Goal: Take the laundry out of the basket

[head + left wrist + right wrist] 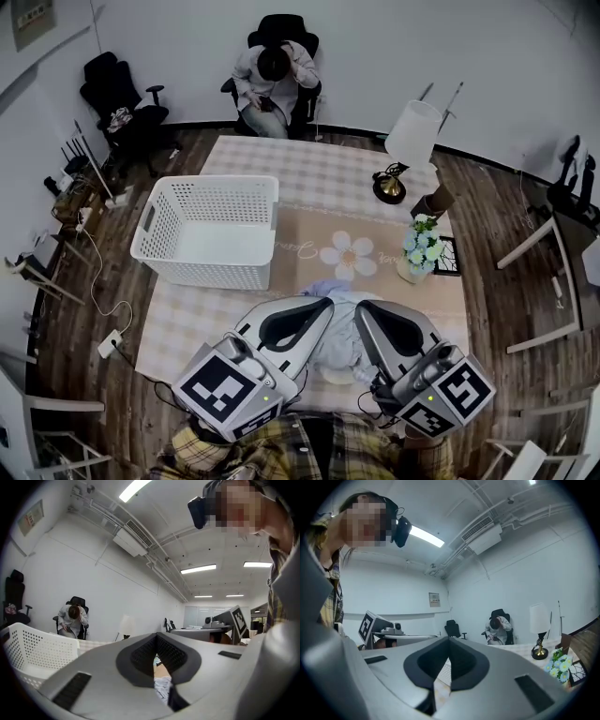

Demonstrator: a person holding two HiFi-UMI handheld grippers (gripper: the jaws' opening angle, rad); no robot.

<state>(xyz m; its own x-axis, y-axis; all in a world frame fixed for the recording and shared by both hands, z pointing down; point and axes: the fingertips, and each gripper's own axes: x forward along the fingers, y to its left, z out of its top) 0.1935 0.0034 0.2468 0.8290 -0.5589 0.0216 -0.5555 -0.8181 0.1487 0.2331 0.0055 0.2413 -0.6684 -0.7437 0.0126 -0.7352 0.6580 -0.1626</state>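
Laundry basket [202, 267], white and perforated, stands on the checked rug [309, 178] in the head view, its bare white bottom showing. A pale crumpled garment [336, 333] lies on the rug outside the basket, nearer the person who holds the tools. The left gripper [326, 303] and right gripper [362, 308] hover over the garment, one at each side, tips near each other.

In the left gripper view, the left gripper [156, 639] has its fingers closed together with nothing pinched. Through the slit under them a scrap of the garment [162, 686] shows below. The basket [28, 653] is at the left.

In the right gripper view, the right gripper [449, 643] also has its fingers closed on nothing, with only the rug seen through the slit. A table lamp [540, 630] and flowers [558, 665] are at the right.
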